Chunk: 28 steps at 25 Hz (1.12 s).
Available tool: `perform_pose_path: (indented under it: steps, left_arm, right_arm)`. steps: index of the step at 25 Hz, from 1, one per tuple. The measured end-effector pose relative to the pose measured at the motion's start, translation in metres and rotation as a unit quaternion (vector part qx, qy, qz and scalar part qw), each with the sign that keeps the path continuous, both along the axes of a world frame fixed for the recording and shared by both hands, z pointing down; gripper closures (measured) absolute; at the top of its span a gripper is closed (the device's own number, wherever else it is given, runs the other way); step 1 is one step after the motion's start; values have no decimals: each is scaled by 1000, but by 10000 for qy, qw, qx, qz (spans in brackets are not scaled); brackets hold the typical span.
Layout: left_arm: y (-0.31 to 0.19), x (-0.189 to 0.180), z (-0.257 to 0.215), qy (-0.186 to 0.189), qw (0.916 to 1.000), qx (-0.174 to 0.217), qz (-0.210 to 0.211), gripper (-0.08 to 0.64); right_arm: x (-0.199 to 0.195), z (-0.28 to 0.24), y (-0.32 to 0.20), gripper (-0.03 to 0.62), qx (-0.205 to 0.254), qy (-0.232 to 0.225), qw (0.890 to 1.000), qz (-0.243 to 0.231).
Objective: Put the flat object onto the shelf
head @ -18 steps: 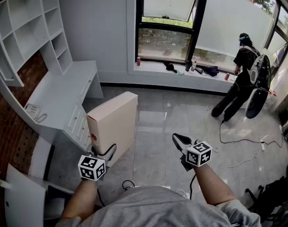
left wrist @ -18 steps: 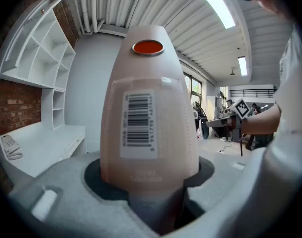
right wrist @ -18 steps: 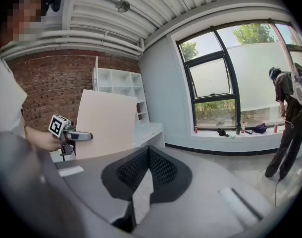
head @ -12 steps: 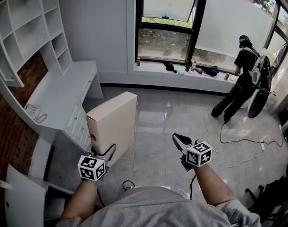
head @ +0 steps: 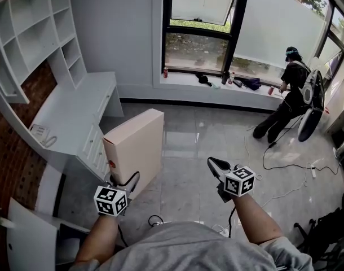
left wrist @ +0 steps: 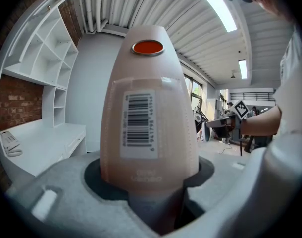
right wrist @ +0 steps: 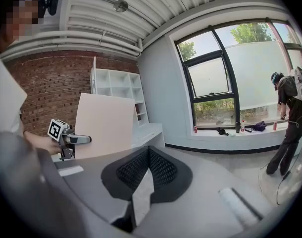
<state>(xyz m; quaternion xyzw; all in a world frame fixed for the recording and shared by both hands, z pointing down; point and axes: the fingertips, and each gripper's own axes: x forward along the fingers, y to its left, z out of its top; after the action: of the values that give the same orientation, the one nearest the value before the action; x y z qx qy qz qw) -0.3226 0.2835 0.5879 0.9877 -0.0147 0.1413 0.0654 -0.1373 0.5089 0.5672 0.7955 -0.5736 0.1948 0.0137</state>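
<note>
The flat object is a pale beige box [head: 135,145] standing on edge above the floor, a red dot on its near end. My left gripper [head: 124,180] is shut on its lower near edge; in the left gripper view the box [left wrist: 148,118] with its barcode label fills the space between the jaws. My right gripper [head: 215,164] hangs apart to the right, jaws together with nothing between them. The white shelf [head: 31,27] is on the brick wall at the upper left. From the right gripper view I see the box [right wrist: 104,123], the left gripper [right wrist: 74,139] and the shelf [right wrist: 119,86].
A white desk [head: 70,114] with drawers stands under the shelf, a phone [head: 41,133] on it. A person [head: 287,100] works at the window sill, far right. Cables [head: 285,165] lie on the grey floor. A white panel [head: 31,239] leans at the lower left.
The person by the window has shifted a little. My grippers and the box have hardly moved.
</note>
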Motion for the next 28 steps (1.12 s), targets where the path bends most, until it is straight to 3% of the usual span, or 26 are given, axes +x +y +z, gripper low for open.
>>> perform_pose_path:
  steps: [18,28]
  left_arm:
    - [-120,-28,5,-2,10000,-83,47,281]
    - [-148,23,15,-104,9993,-138,-324,281]
  right_arm:
    - [-8,-14,-110,583,33,142,9996,233]
    - [63,6,-154,583,83,-47,9999,-141]
